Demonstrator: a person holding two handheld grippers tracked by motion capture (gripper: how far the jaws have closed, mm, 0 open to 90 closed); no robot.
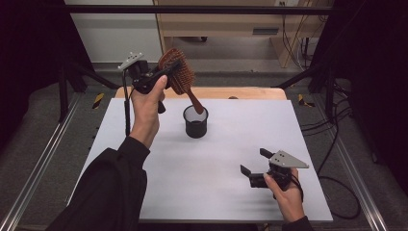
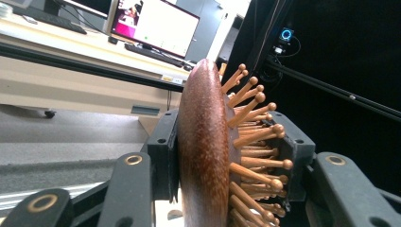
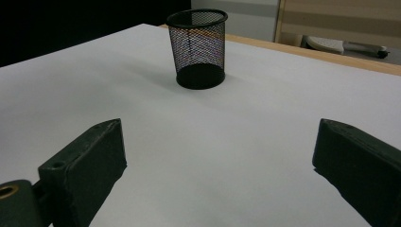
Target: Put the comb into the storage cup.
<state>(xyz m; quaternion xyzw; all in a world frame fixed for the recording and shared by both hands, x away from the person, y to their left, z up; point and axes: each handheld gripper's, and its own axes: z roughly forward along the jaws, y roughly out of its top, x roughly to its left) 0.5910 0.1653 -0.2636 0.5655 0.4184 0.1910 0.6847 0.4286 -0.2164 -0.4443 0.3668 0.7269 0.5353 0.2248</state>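
A white table (image 1: 216, 183) carries a black mesh cup (image 1: 196, 122) near its far middle. Above and just left of the cup, the left gripper (image 1: 166, 72) is clamped on the head of a wooden hairbrush (image 1: 179, 77) — one jaw on the smooth back, one against the bristles, handle slanting down toward the cup's rim. The right gripper (image 1: 251, 162) rests low at the table's near right, jaws wide apart — nothing between them.

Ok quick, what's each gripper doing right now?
Left gripper: closed on the wooden hairbrush, held up above the black mesh cup.
Right gripper: open, holding nothing, low over the white table.
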